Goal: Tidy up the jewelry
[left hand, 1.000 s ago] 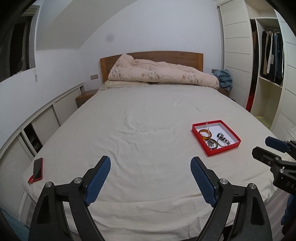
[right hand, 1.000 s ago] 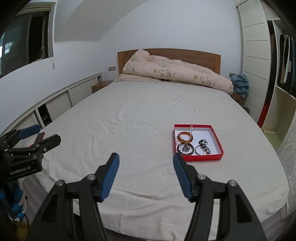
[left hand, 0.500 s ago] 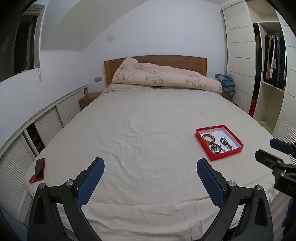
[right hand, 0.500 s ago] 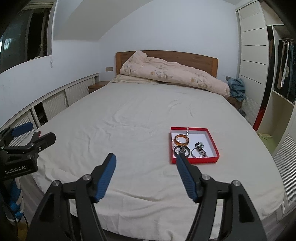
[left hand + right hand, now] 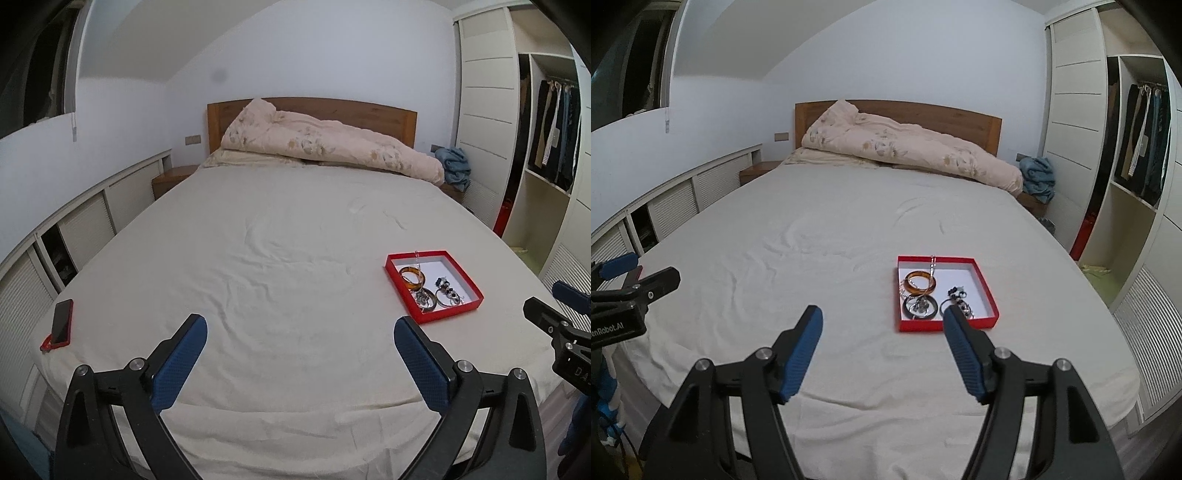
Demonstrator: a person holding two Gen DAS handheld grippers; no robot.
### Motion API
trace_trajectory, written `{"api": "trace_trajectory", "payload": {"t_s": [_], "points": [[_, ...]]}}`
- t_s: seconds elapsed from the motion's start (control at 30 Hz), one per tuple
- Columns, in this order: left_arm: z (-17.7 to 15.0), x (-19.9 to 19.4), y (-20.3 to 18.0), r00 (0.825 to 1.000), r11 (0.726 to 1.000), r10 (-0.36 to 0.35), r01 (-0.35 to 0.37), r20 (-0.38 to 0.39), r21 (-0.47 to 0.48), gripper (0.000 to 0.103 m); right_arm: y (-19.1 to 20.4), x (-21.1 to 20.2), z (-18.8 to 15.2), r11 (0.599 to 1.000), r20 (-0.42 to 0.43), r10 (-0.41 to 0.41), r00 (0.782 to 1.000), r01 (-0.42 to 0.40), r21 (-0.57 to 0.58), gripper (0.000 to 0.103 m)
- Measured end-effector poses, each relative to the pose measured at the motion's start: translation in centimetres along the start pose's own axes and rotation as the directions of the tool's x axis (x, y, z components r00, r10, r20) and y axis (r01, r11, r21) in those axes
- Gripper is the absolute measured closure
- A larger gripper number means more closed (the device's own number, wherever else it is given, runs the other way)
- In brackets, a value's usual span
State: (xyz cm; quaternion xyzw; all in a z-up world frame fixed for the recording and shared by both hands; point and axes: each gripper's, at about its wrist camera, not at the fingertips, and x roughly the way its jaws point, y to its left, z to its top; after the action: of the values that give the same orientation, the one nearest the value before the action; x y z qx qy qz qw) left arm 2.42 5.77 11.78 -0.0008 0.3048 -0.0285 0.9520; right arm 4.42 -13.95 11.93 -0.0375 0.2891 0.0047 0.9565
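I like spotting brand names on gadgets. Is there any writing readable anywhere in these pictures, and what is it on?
"enRobot.AI", cut off at the picture's edge, on the black body of the left gripper, seen from the right wrist camera.
"DA", cut off at the edge, on the body of the right gripper, seen from the left wrist camera.
Nothing readable shows on the red tray, the phone or the wardrobe.

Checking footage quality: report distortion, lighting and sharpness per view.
Left wrist view: strong fisheye bend, dark corner vignette, soft even light, red tray sharp. Right wrist view: same curvature, wardrobe lines bowed, no glare, amber bangle crisp, right hand-held gripper in focus.
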Motion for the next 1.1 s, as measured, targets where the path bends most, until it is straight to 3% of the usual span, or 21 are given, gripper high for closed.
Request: {"api": "trace_trajectory", "payload": {"t_s": [0.3, 1.1], "points": [[0.1, 2.5, -0.3, 0.999, 1.000, 0.024, -0.024, -0.039, -0.010, 0.001, 0.0, 1.9, 0.5, 0.999, -0.006, 0.005, 1.000, -0.005, -0.039, 0.036], [-0.8, 6.7, 0.1, 0.992, 1.000, 0.020, -0.020, -0.127, 0.005, 0.001, -0.5, 6.5, -0.9, 1.000, -0.143, 0.011, 0.990, -0.013, -0.015, 0.034]]}}
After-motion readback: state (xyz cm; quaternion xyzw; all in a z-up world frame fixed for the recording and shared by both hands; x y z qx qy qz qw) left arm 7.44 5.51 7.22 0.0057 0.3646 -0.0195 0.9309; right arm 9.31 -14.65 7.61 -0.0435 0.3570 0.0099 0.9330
